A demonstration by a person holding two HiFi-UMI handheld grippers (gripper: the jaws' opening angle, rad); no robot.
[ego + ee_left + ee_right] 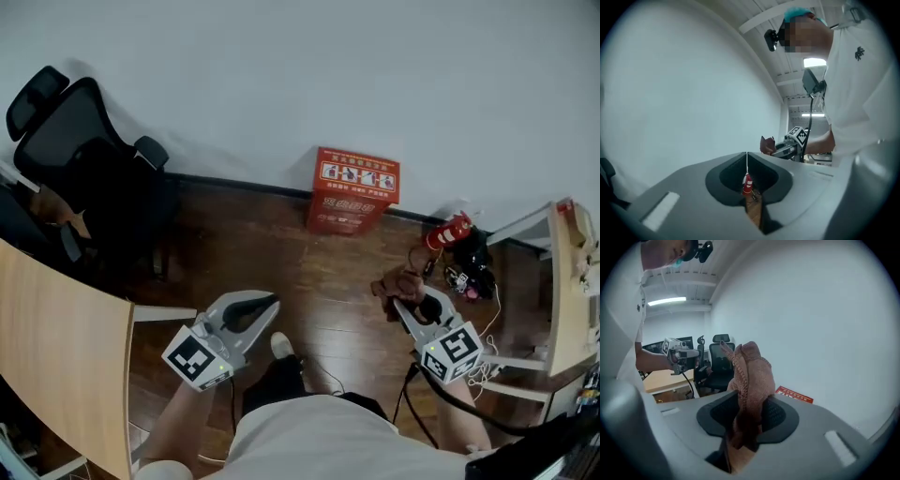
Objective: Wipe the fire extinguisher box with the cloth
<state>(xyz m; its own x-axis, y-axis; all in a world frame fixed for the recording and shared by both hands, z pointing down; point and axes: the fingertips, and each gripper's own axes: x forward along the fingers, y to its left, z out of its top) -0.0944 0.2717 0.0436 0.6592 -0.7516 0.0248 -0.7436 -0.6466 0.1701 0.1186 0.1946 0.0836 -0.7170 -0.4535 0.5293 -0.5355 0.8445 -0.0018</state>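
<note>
The red fire extinguisher box (pixel 353 190) stands on the wooden floor against the white wall; its top edge also shows in the right gripper view (pixel 794 394). My right gripper (pixel 409 302) is shut on a brown cloth (pixel 398 284), which sticks up from between its jaws (pixel 750 376). It is well short of the box, to its right and nearer me. My left gripper (pixel 270 304) hangs low at the left, shut with nothing in it (pixel 746 155). From the left gripper view I see the right gripper (pixel 790 145) with the cloth (pixel 766 144).
A red fire extinguisher (pixel 448 232) lies on the floor right of the box, beside dark gear and cables (pixel 472 272). A black office chair (pixel 84 159) and a wooden desk (pixel 56 356) are at the left, and a white table (pixel 567 281) at the right.
</note>
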